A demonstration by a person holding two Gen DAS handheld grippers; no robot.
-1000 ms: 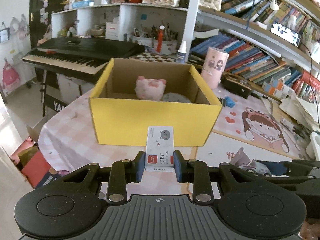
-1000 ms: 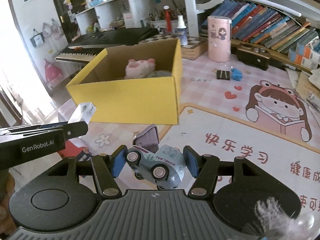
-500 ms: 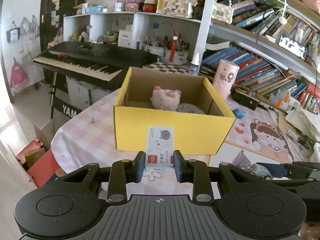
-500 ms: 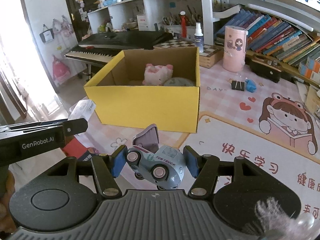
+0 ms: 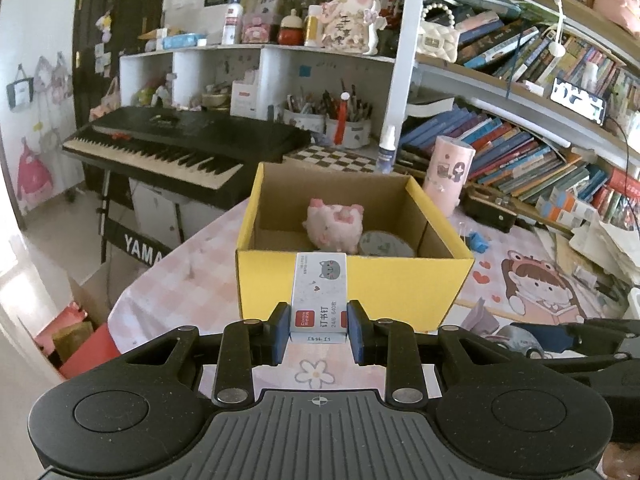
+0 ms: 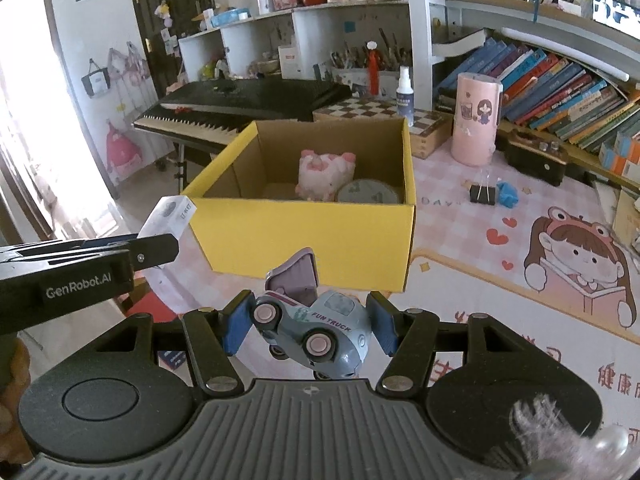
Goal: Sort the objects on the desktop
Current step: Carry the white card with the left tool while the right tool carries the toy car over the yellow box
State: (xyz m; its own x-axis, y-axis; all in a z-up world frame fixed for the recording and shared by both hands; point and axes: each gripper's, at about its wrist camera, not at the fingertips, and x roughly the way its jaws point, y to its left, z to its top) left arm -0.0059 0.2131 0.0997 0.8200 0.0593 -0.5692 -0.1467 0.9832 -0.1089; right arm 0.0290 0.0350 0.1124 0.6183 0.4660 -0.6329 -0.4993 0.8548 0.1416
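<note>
Left gripper [image 5: 319,330] clamped on staple box [image 5: 319,294], held upright in air before near wall of yellow box [image 5: 356,284]. Right gripper [image 6: 310,330] clamped on toy truck [image 6: 316,330] — tilted, off mat, short of same box. Inside: pink plush [image 6: 325,174] beside round tin [image 6: 370,193].

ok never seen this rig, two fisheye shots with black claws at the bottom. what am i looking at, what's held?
No robot: a person carries two handheld grippers, each with a camera looking along its fingers. In the left view, the left gripper is shut on a small white staple box with a grey cat print. In the right view, the right gripper clamps a pale blue toy truck. Ahead on the pink checked tablecloth stands a yellow cardboard box holding a pink plush pig and a round tin.
</note>
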